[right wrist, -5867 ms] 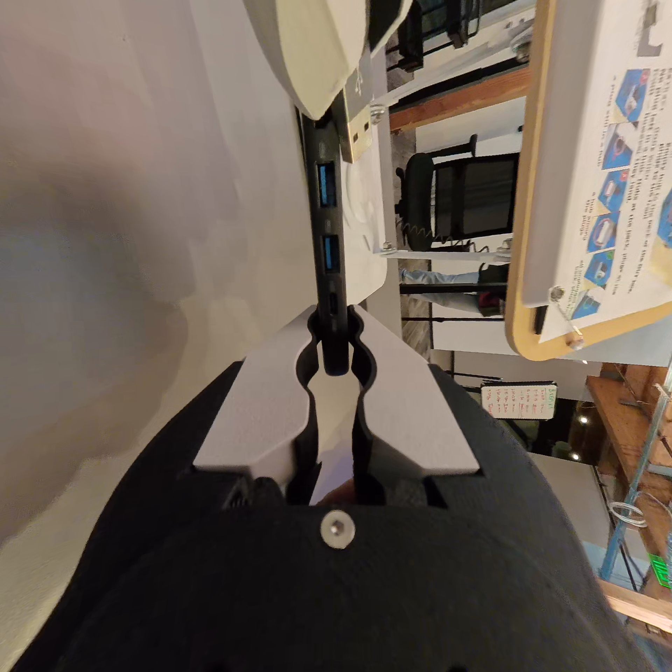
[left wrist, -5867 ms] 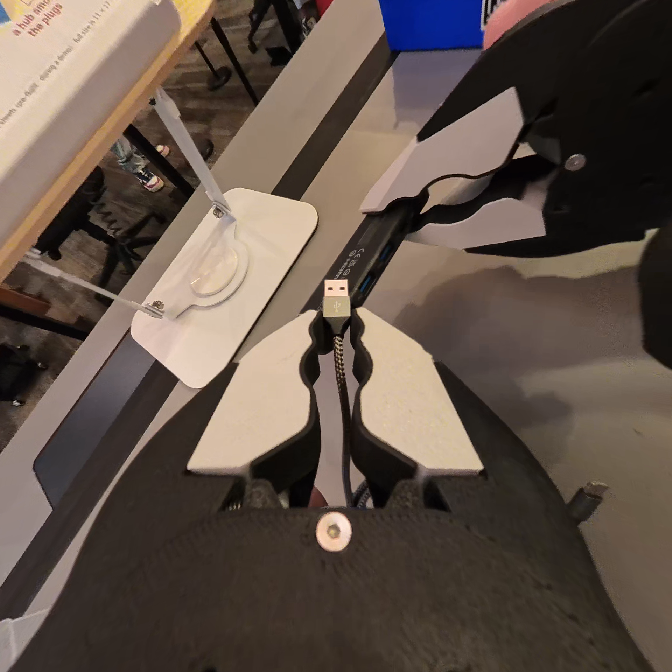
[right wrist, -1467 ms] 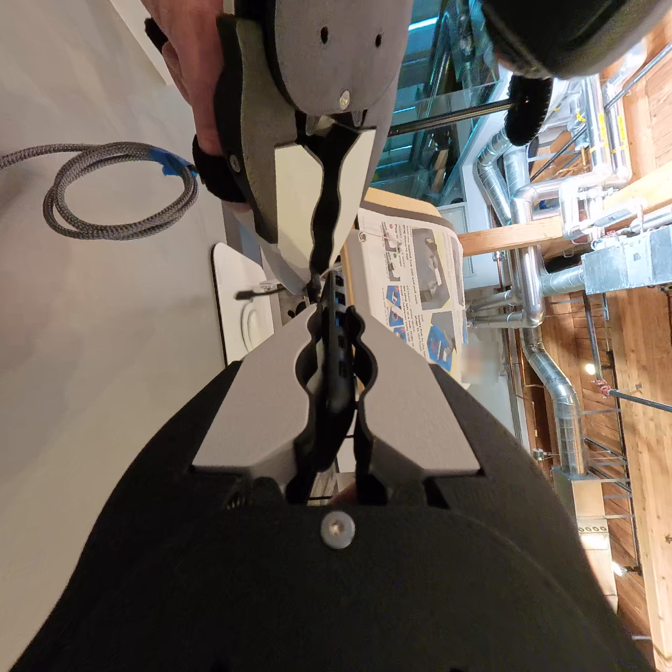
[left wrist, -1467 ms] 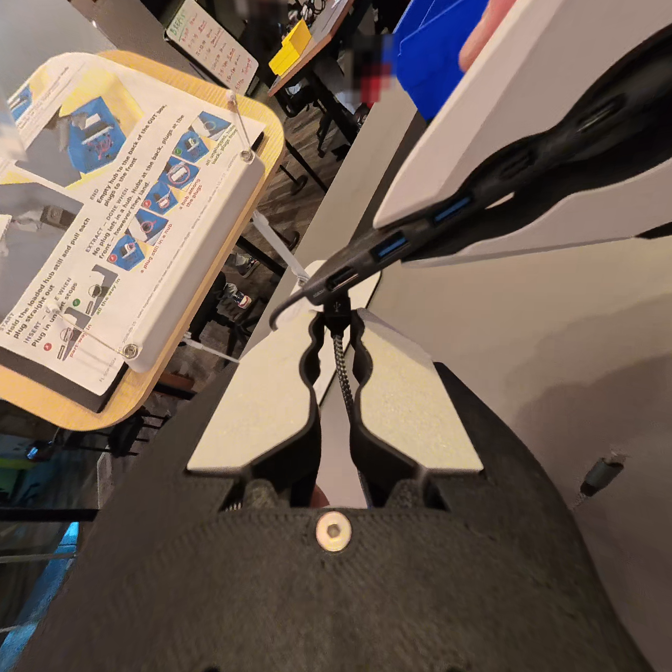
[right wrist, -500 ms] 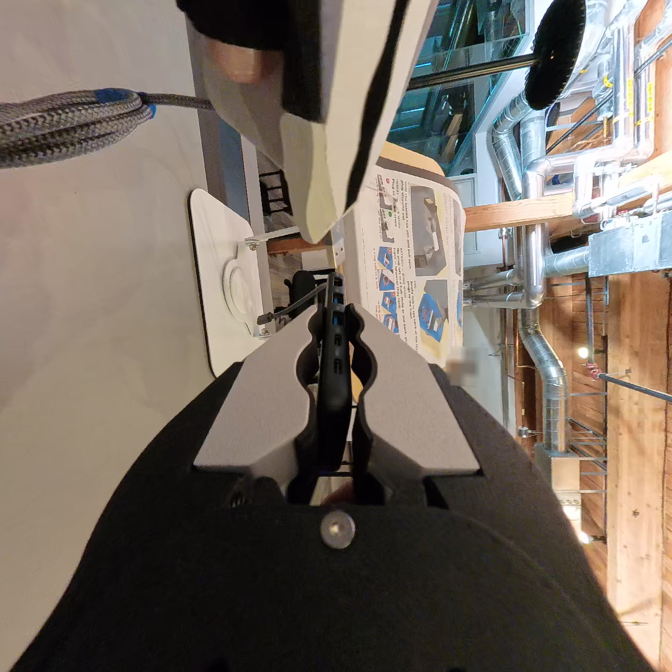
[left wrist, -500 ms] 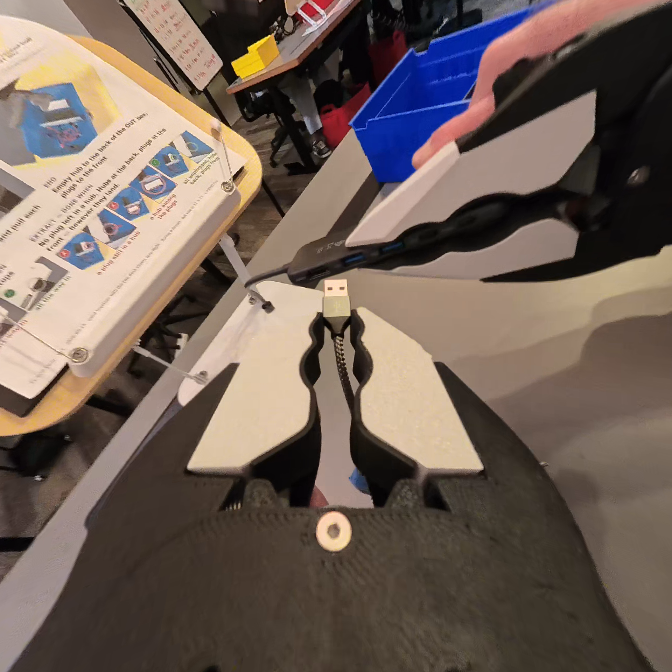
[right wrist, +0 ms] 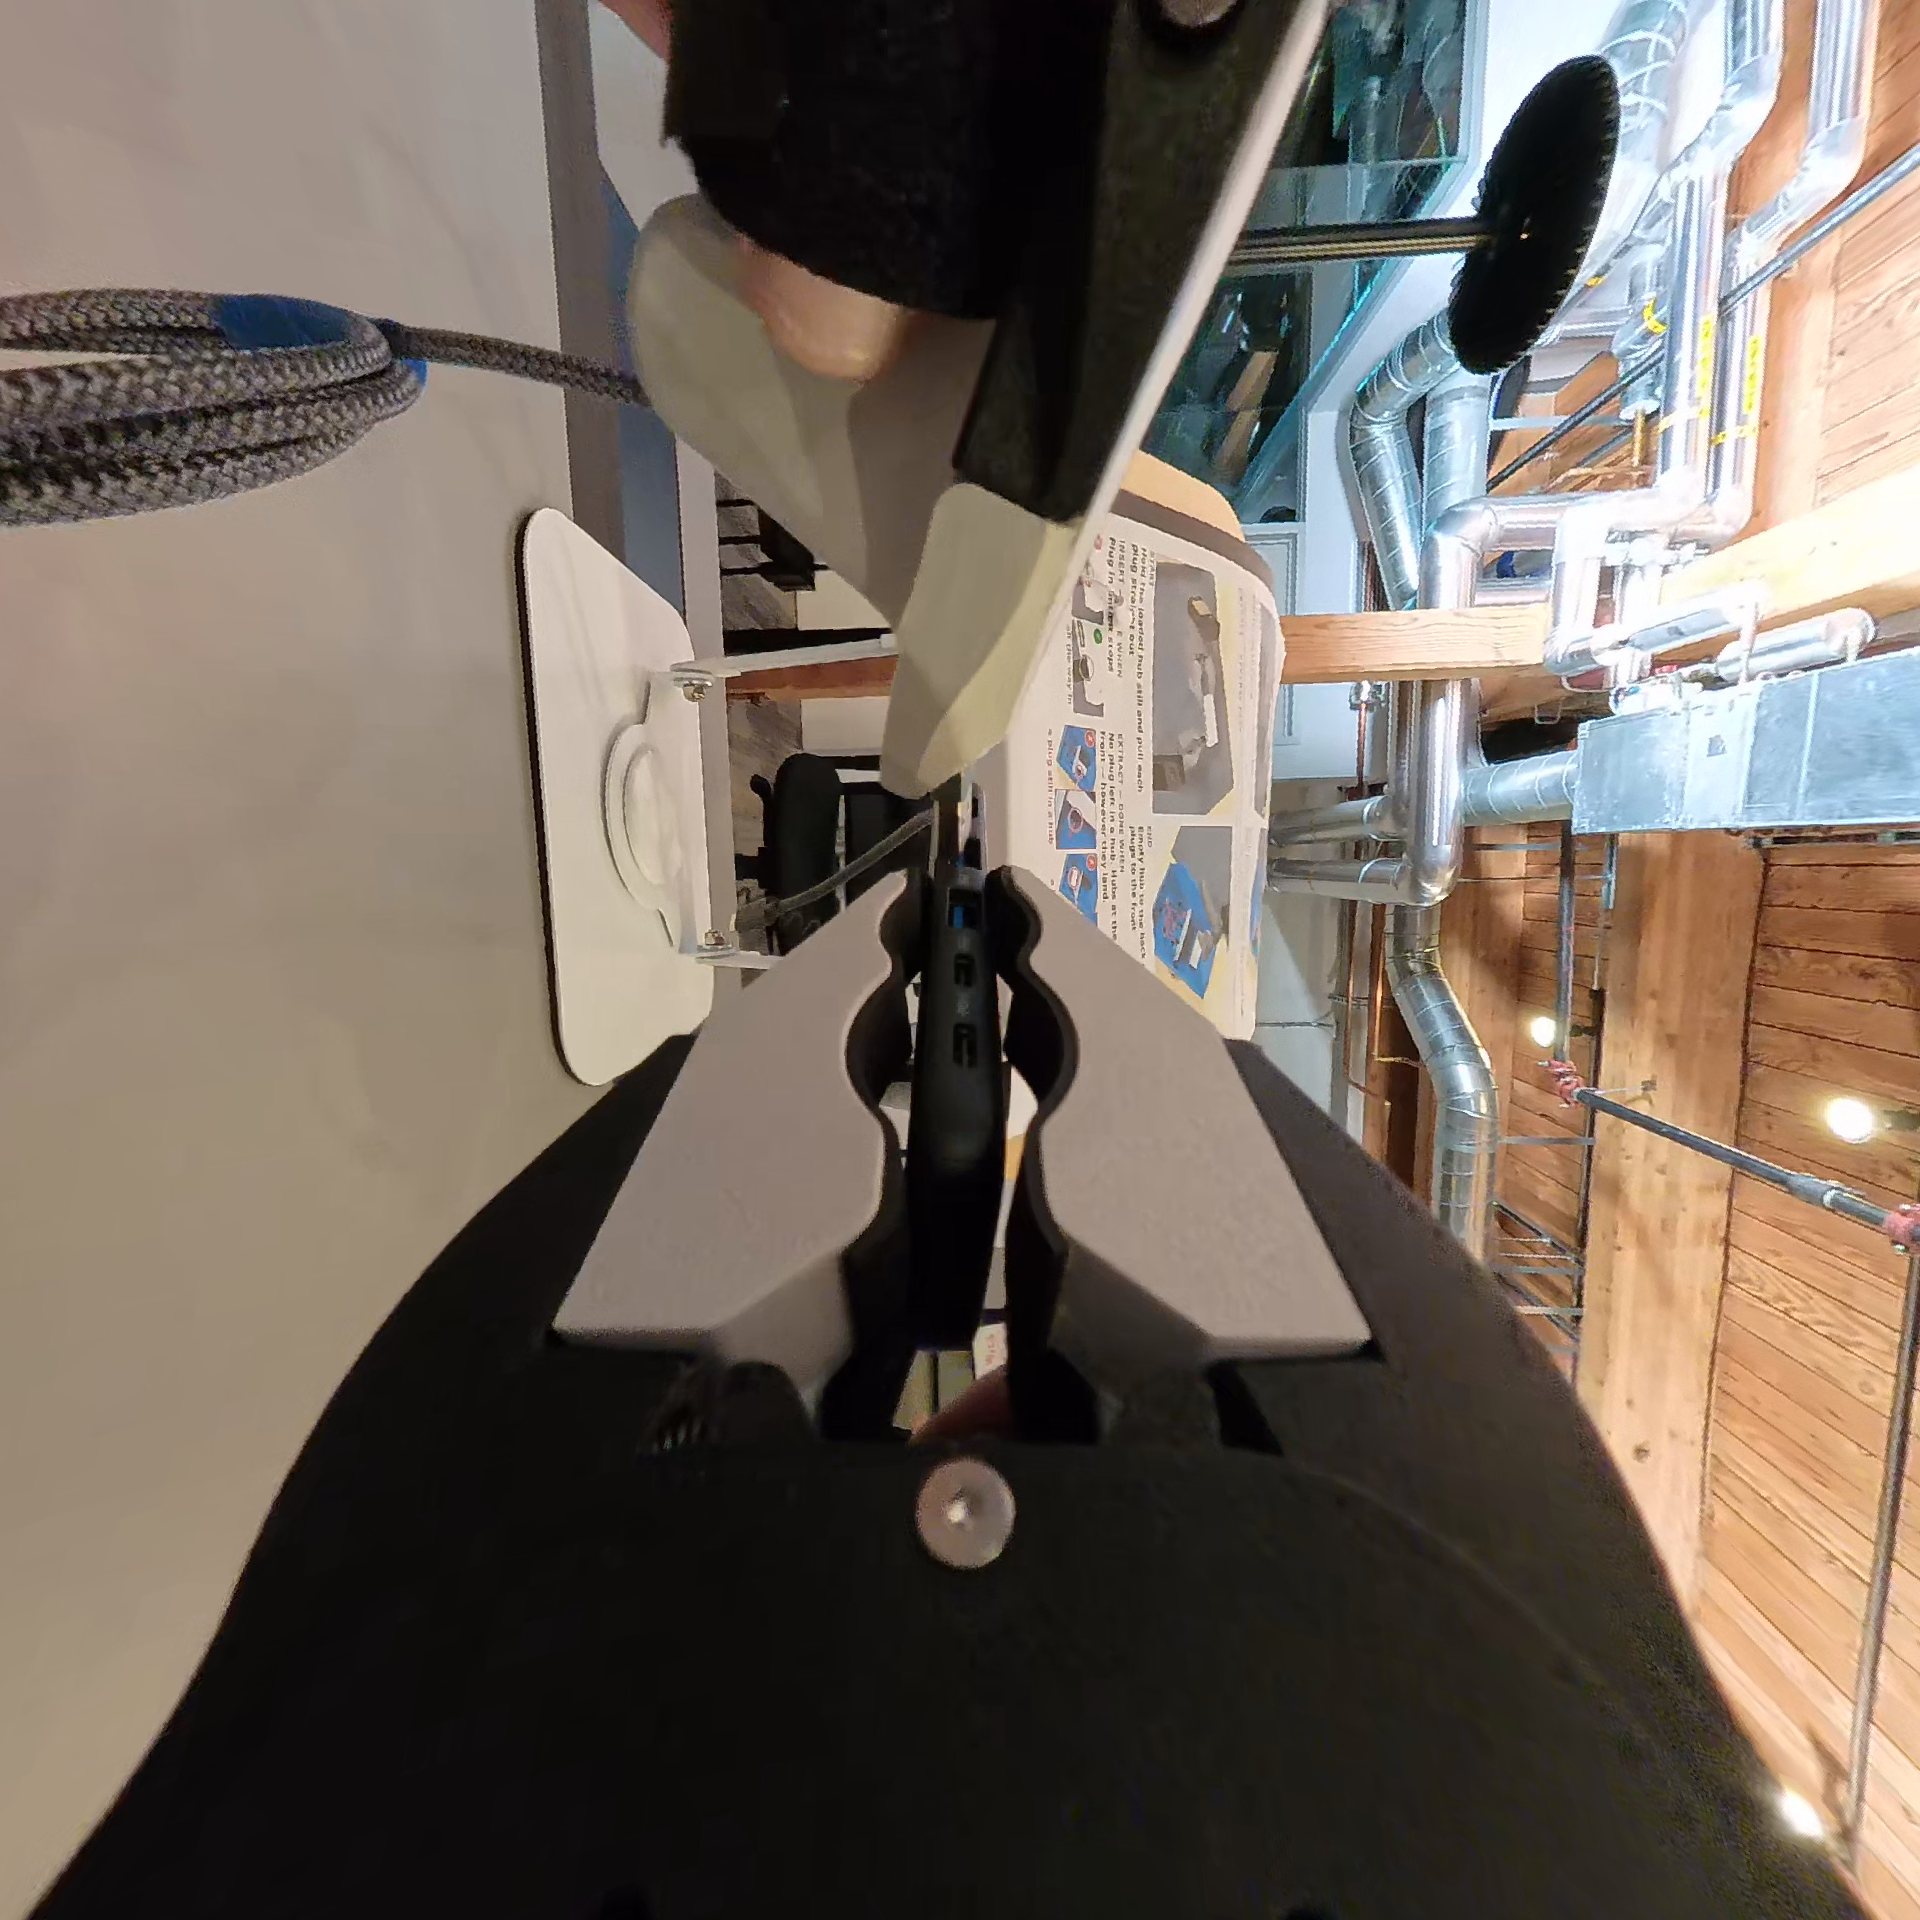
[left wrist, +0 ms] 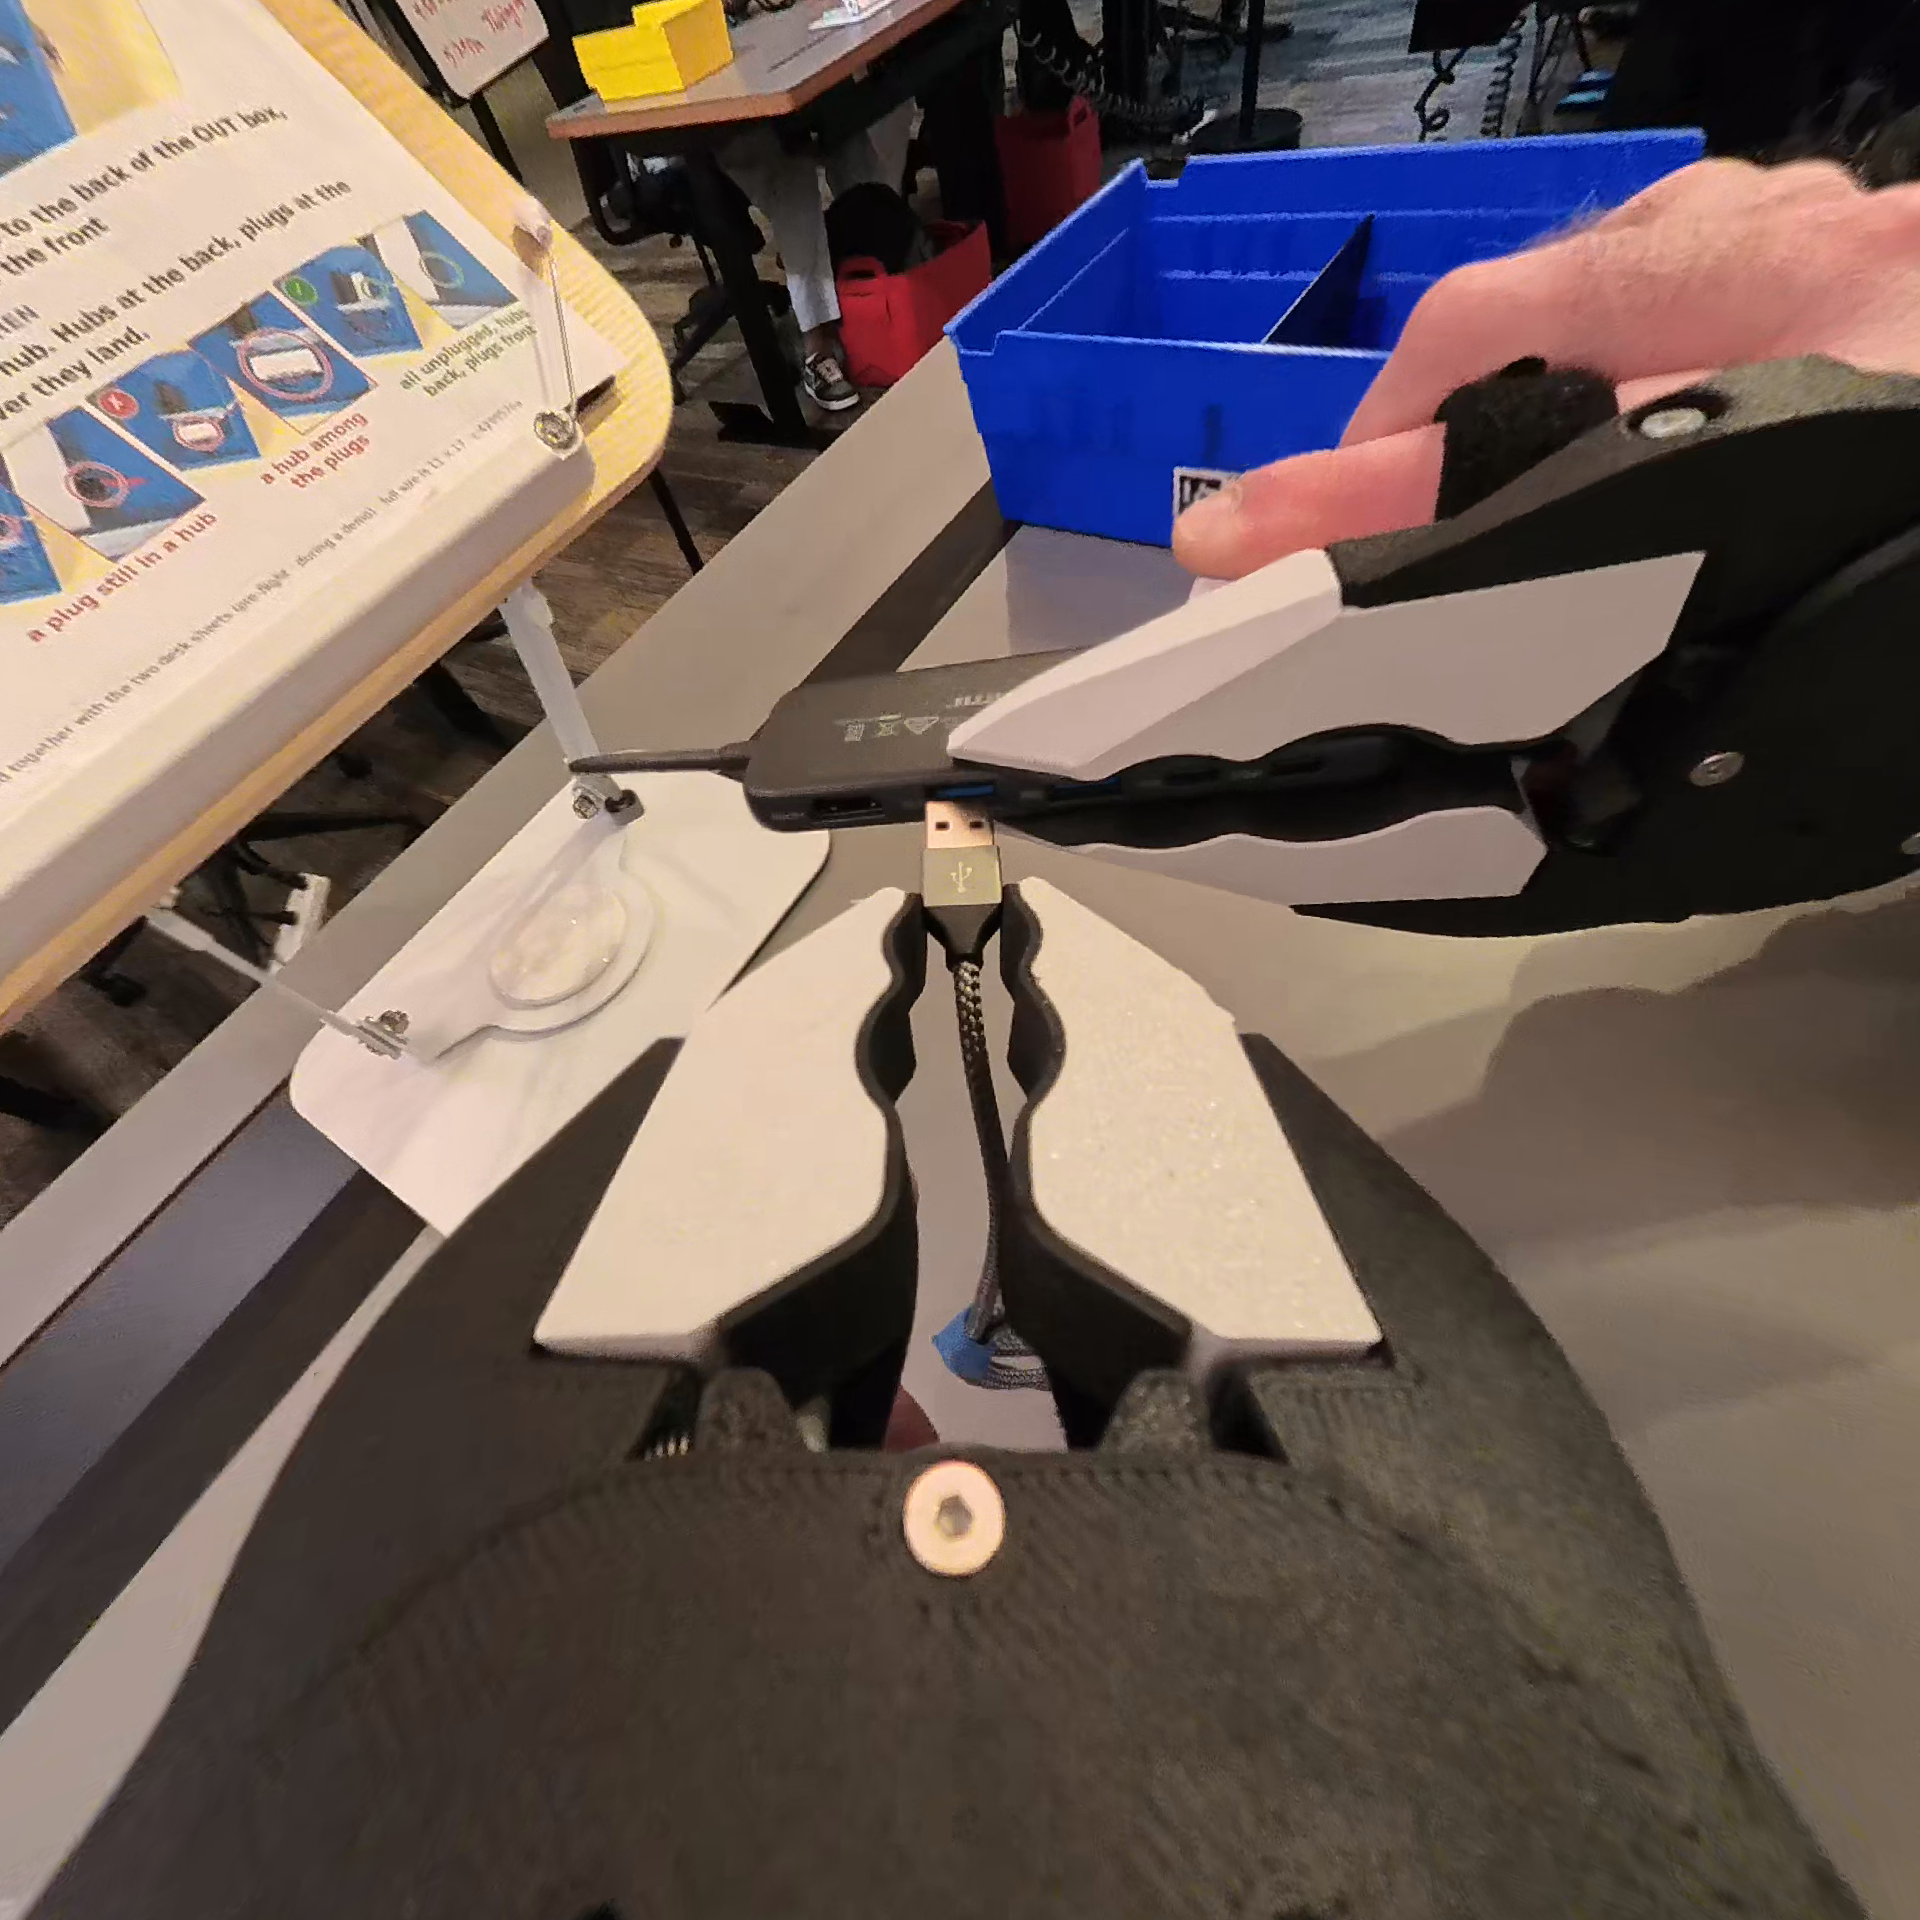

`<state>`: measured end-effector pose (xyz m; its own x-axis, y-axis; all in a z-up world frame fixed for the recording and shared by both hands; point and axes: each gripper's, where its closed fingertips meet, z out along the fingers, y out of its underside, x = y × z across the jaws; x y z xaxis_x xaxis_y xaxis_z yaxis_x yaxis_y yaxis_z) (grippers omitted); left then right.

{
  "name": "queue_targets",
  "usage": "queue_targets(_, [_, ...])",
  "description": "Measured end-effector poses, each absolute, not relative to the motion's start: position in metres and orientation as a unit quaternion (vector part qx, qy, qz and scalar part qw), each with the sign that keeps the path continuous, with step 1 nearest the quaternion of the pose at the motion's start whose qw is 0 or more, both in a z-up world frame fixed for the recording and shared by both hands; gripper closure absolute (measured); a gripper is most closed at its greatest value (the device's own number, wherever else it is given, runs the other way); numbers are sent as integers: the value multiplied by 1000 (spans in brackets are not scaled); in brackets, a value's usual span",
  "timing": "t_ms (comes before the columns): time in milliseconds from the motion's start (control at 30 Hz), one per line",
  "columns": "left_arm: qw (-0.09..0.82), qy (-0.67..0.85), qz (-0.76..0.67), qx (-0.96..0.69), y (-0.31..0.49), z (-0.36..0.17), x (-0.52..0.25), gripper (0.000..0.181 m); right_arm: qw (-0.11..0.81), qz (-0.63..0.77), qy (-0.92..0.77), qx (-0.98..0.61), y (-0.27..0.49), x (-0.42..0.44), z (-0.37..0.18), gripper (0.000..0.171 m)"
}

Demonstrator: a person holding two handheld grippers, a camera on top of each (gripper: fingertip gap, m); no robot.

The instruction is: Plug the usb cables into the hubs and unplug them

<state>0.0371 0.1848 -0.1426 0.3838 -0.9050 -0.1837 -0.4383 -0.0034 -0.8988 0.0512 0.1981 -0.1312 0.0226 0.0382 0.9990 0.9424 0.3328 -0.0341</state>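
My left gripper [left wrist: 961,909] is shut on a grey braided USB cable [left wrist: 977,1060] just behind its plug [left wrist: 959,850]. The metal tip of the plug sits right at a blue port on the black hub [left wrist: 883,743], touching or nearly touching its side. My right gripper [right wrist: 956,899] is shut on that hub [right wrist: 958,1049] and holds it above the grey table. In the left wrist view the right gripper [left wrist: 1049,800] comes in from the right with a hand on it. In the right wrist view the left gripper [right wrist: 925,769] hangs down from the top onto the hub's far end.
A blue bin [left wrist: 1247,353] stands at the table's back edge. A white base plate [left wrist: 540,1029] carries an instruction board [left wrist: 208,416] on the left. The cable's coil [right wrist: 187,405] lies on the table. The hub's own thin cable [left wrist: 655,764] trails left. The grippers are tip to tip, or close to it.
The plug was seated in the hub 1.5 s ago, then came out. Since half a second ago both grippers have shifted and the plug tip has closed up to a blue port.
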Motion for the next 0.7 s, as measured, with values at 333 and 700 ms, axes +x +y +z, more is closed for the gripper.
queue_targets(333, [467, 486, -282, -683, 182, -142, 36, 167, 589, -393, -574, -410, 195, 46, -131, 162])
queue_targets(700, [473, 512, -234, -678, 183, -149, 35, 168, 597, -393, -570, -405, 192, 44, -131, 163])
